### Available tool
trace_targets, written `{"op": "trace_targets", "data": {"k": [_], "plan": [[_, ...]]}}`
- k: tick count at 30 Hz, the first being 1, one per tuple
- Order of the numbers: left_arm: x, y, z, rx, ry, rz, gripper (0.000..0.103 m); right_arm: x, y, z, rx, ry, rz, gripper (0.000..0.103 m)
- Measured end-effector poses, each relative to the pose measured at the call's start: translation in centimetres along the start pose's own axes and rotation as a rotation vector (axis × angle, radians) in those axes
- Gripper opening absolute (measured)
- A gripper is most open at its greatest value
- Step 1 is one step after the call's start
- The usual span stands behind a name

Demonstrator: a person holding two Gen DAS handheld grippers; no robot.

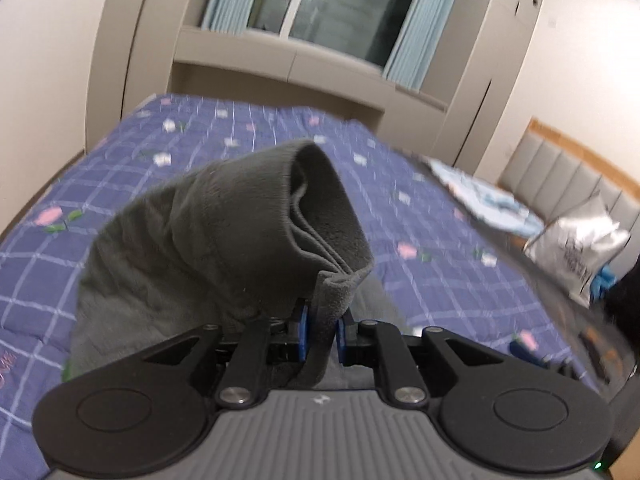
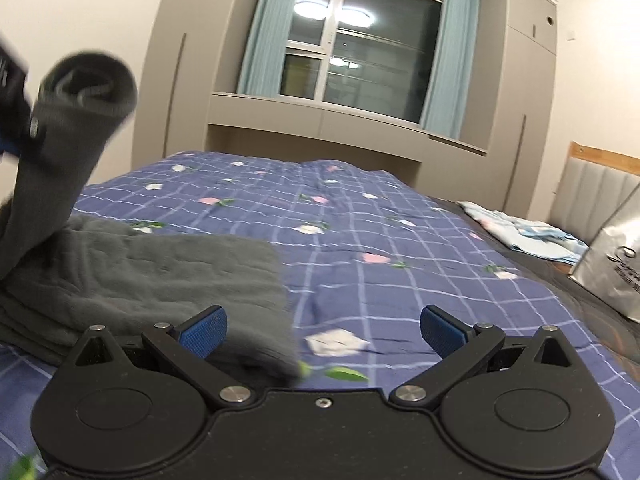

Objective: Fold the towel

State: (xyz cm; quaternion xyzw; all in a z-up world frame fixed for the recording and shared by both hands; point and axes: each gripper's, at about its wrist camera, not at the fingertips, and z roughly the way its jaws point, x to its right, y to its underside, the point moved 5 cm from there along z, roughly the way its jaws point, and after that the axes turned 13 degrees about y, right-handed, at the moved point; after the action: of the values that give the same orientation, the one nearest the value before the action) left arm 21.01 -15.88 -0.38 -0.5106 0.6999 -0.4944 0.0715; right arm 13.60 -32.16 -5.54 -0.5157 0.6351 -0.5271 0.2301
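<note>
Beige wardrobes (image 2: 520,92) and a dark window (image 2: 360,48) with blue curtains (image 2: 260,28) close off the far wall, and I take the purple checked quilt (image 2: 360,240) on the bed as my landmark. Over the quilt's near left part lies the grey towel (image 2: 140,280), its flat portion in loose layers, one end rising off the fabric at the quilt's left edge. At the quilt's right edge I see a padded headboard (image 2: 592,196), a pale blue bundle of cloth (image 2: 528,232) and a silver bag (image 2: 616,272). My right gripper (image 2: 323,330) hovers low over the quilt's near side with its jaws wide apart and nothing between them; the towel's near corner sits just beside the left pad. My left gripper (image 1: 320,338) is clamped on a bunched edge of the towel (image 1: 224,248), blue pads (image 1: 303,328) pressing the cloth, which arches up and drapes away above the quilt.
</note>
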Motion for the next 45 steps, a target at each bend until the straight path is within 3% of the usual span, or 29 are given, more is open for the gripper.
{"op": "trace_targets", "data": {"k": [7,10,13,15,17,24,29,34,45], "plan": [[-0.4,1.7,2.3,-0.064,-0.014,-0.036,0.016,1.6,1.3,0.4,-0.029,0.021,-0.014,0.103],[-0.7,1.7,3.2,-0.086,-0.009,-0.039,0.022,2.0,1.6,0.4,-0.043,0.025,-0.003,0.103],[-1.0,1.6,3.0,-0.092,0.023,-0.071,0.036,2.4,1.6,0.8,-0.049,0.022,0.005,0.103],[-1.1,1.2,3.3,-0.097,0.052,-0.103,0.061,2.5,1.6,1.0,-0.052,0.017,0.015,0.103],[-1.2,0.9,2.9,-0.089,0.056,-0.131,0.076,2.5,1.6,1.1,-0.060,0.012,0.022,0.103],[-2.2,0.1,0.7,-0.079,0.003,-0.167,0.101,2.1,1.1,0.6,-0.069,-0.049,0.070,0.103],[-4.0,-0.6,-2.0,-0.043,-0.054,-0.198,0.102,1.7,0.3,0.2,-0.091,-0.173,0.168,0.103],[-7.8,-0.7,-4.8,-0.009,-0.188,-0.230,0.102,1.1,-0.6,-0.4,-0.113,-0.282,0.246,0.103],[-17.2,0.7,-6.0,-0.018,-0.430,-0.391,0.102,-4.1,-4.3,1.3,-0.154,-0.556,0.206,0.103]]}}
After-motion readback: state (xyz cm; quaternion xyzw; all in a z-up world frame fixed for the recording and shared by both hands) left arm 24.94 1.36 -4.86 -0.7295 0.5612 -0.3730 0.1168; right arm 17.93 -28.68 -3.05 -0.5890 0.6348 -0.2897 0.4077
